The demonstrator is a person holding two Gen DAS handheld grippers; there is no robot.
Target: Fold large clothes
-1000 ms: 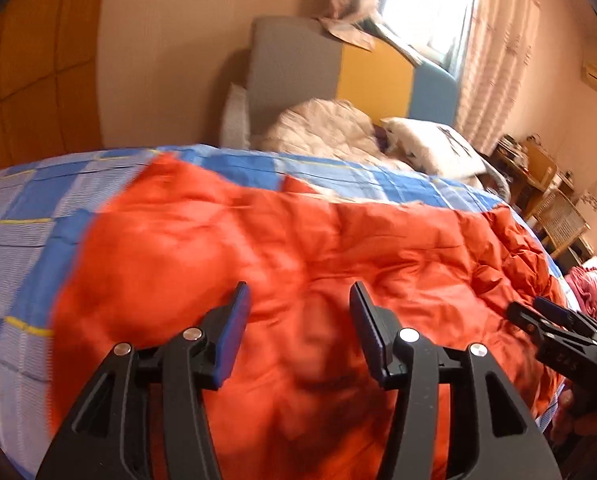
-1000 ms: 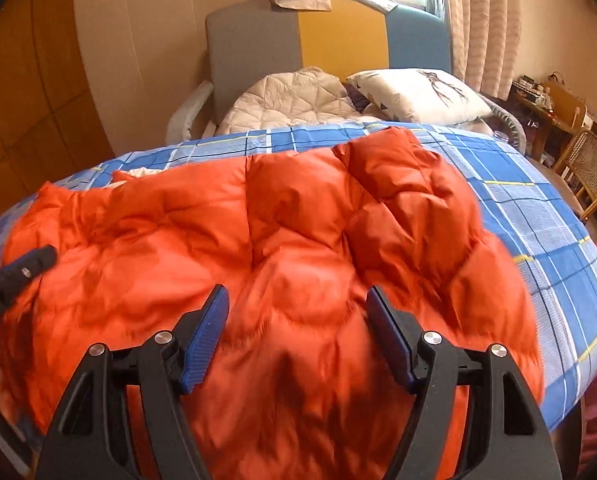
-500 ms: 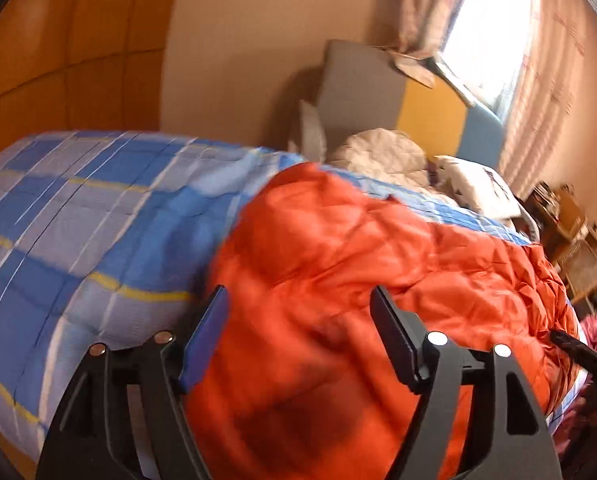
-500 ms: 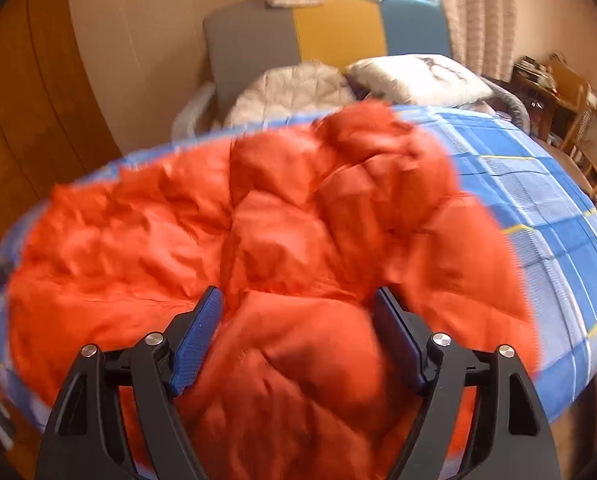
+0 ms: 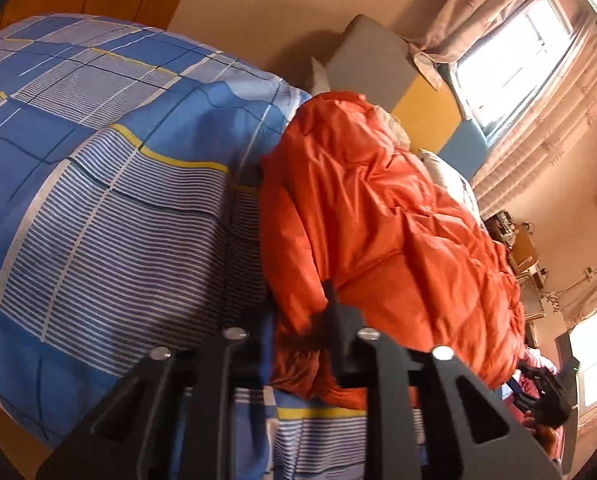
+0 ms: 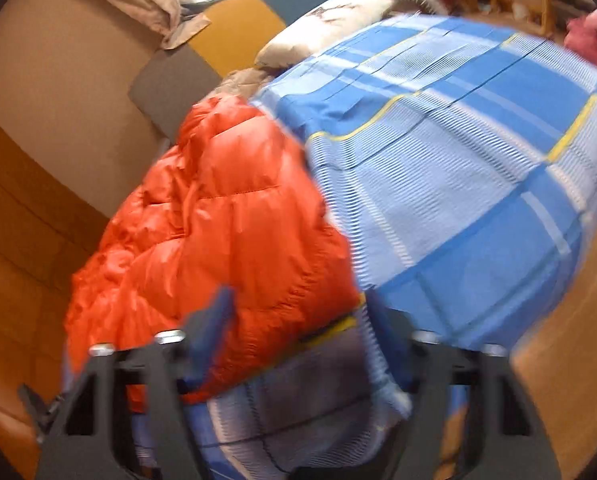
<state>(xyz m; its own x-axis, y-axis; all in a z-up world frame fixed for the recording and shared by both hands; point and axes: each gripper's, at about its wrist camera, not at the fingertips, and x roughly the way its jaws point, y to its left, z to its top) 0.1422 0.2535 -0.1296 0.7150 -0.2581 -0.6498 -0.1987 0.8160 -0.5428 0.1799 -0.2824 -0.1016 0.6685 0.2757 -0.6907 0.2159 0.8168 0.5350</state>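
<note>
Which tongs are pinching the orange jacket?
The left tongs. Their fingers are squeezed close on the orange puffer jacket edge, while the right tongs gape wide over the jacket corner and the blue plaid bedsheet, holding nothing.

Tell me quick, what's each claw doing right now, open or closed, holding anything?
Left claw: closed on the near edge of the orange jacket.
Right claw: open, holding nothing, astride the orange jacket's corner and the blue bedspread.
</note>
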